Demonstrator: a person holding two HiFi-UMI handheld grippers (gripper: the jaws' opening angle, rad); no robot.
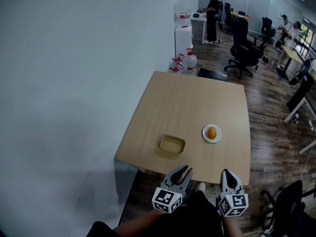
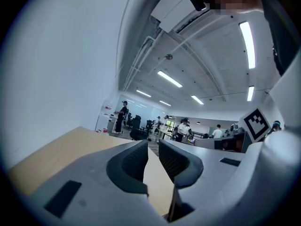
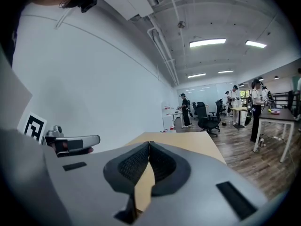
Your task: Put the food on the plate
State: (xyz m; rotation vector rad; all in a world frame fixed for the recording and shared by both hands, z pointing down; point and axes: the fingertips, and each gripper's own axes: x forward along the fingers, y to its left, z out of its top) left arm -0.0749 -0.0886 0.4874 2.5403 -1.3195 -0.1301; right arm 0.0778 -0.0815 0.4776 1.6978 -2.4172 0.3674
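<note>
A round orange piece of food [image 1: 212,132] sits on a small white plate [image 1: 204,134] at the near right of the wooden table [image 1: 187,100]. Left of it lies an empty tan tray [image 1: 172,145]. Both grippers hang just off the table's near edge, close to the person's body. My left gripper [image 1: 185,170] [image 2: 154,143] shows a narrow gap between its pads, with nothing in it. My right gripper [image 1: 226,172] [image 3: 149,144] has its pads touching at the tips and holds nothing. Neither gripper view shows the food or the plate.
A white wall runs along the table's left side. Beyond the far edge stand water jugs [image 1: 185,62] and a white cabinet [image 1: 183,37]. Office chairs [image 1: 244,48], desks and people fill the room at the back right. A dark chair [image 1: 291,206] is at my near right.
</note>
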